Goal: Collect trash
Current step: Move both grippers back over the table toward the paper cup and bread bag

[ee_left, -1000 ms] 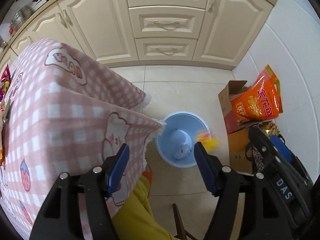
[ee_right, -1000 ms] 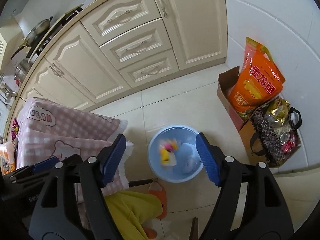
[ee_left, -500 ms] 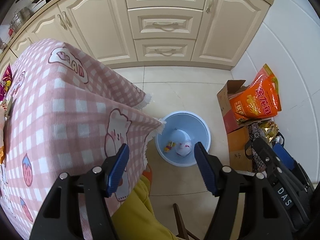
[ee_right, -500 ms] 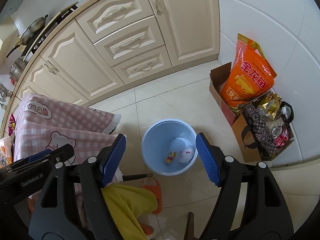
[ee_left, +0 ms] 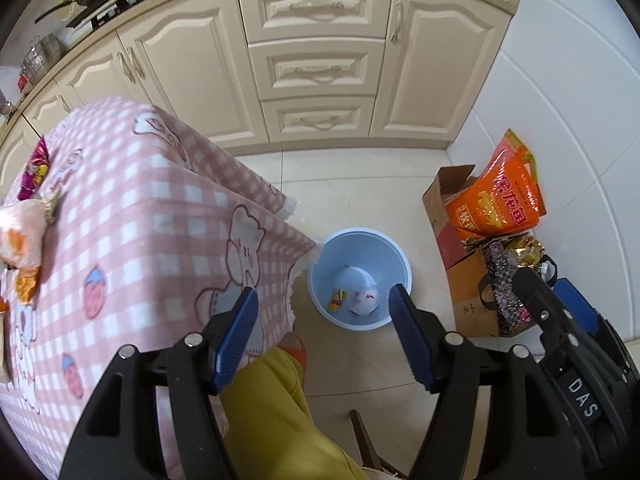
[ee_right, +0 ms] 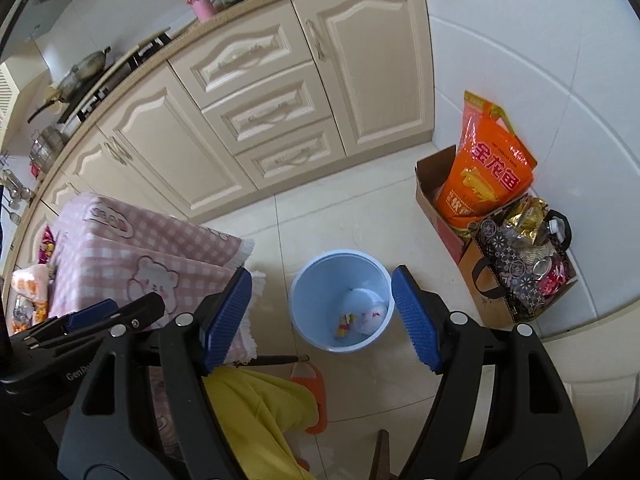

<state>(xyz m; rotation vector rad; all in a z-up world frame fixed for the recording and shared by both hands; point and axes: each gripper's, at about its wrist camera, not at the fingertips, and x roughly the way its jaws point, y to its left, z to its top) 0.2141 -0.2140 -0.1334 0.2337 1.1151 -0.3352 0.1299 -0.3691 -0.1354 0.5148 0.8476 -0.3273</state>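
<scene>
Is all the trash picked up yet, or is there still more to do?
Some is done: a small yellow wrapper and white crumpled paper lie in the round blue plastic bin. Nothing is in hand: the left gripper and right gripper are both open and hold nothing. Still left: the purple snack wrapper and orange-and-white packet on the pink checked tablecloth.

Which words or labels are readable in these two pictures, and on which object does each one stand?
"DAS": on the right gripper body, seen from the left wrist.
"GenRo", cut off: on the left gripper body, seen from the right wrist.
Large Chinese characters on the orange bag: visible, small print unreadable.
Lettering on the pink tablecloth: too blurred.
</scene>
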